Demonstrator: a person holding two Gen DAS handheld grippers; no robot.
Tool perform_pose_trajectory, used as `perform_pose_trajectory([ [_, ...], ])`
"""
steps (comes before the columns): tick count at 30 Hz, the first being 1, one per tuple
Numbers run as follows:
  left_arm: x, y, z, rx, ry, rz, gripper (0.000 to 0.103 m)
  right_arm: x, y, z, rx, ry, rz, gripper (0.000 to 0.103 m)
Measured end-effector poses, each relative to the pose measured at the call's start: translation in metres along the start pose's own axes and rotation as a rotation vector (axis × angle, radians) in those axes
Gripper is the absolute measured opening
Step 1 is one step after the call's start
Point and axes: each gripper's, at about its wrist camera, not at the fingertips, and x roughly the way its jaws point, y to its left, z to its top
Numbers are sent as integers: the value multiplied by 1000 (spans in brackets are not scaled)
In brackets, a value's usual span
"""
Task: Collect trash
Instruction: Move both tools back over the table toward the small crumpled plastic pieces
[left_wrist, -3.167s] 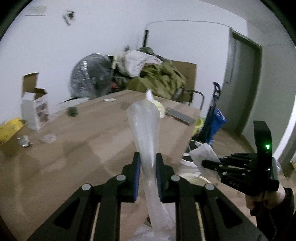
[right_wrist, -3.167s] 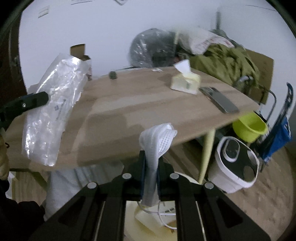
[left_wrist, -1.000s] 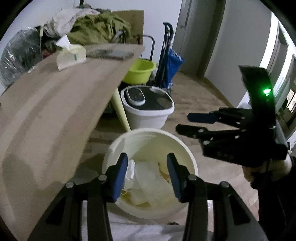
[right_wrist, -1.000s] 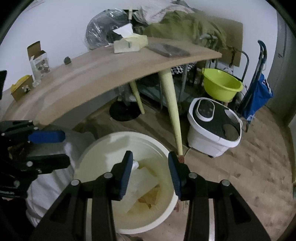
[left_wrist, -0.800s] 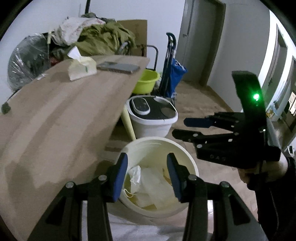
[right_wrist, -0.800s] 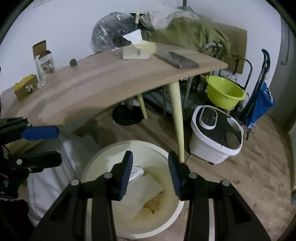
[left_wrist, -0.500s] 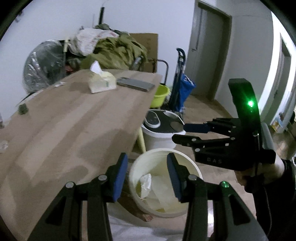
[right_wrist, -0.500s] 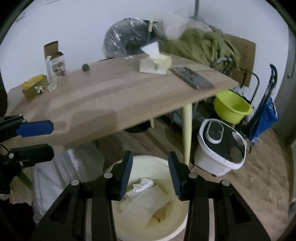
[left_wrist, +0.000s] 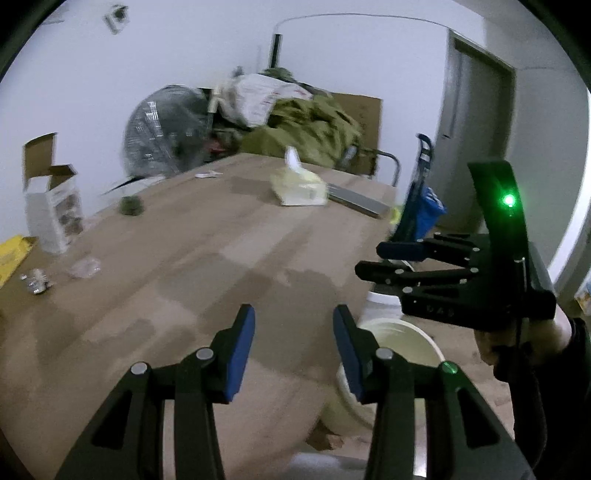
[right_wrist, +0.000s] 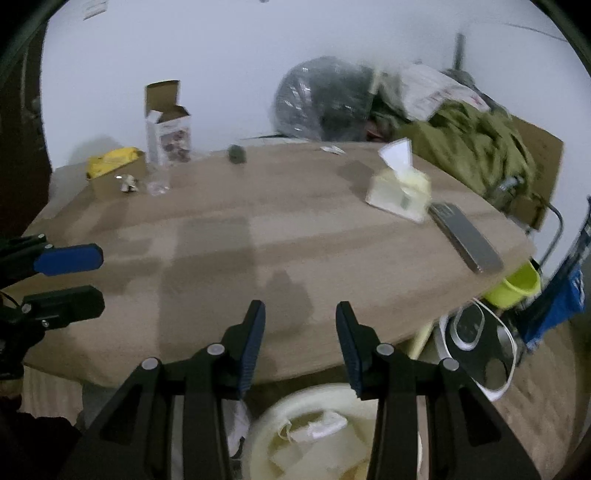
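My left gripper (left_wrist: 293, 332) hangs open and empty over the near edge of the wooden table (left_wrist: 207, 258). My right gripper (right_wrist: 300, 325) is also open and empty, just above the cream bin (right_wrist: 275, 410), which holds white wrappers (right_wrist: 321, 428). Each gripper shows in the other's view: the right gripper (left_wrist: 369, 258) at the right, the left gripper (right_wrist: 100, 280) at the left. On the table's far left lie a crumpled clear wrapper (left_wrist: 85, 266), a foil scrap (left_wrist: 35, 282) and a dark green ball (left_wrist: 131, 205).
A tissue box (right_wrist: 400, 192) and a flat grey device (right_wrist: 465, 240) sit toward the table's right end. An open white carton (right_wrist: 168, 129) and a yellow packet (right_wrist: 112, 158) stand at the far left. Below are a white appliance (right_wrist: 476, 343) and a green basin (right_wrist: 517, 288).
Both grippers have risen from over the bin and tipped up toward the tabletop. The plastic sleeve and white piece held earlier are gone from the jaws; the bin has slid to the frames' bottom.
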Motion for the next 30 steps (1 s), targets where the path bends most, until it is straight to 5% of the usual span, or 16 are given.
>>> perform_pose_trajectory([
  [3, -7, 21, 0, -36, -14, 47, 44, 12, 16, 18, -32, -7, 36, 47],
  [21, -37, 149, -2, -263, -27, 314, 51, 104, 111, 119, -201, 12, 277, 53],
  [30, -28, 201, 4, -330, -4, 385, 53, 162, 155, 162, -264, 44, 366, 58],
])
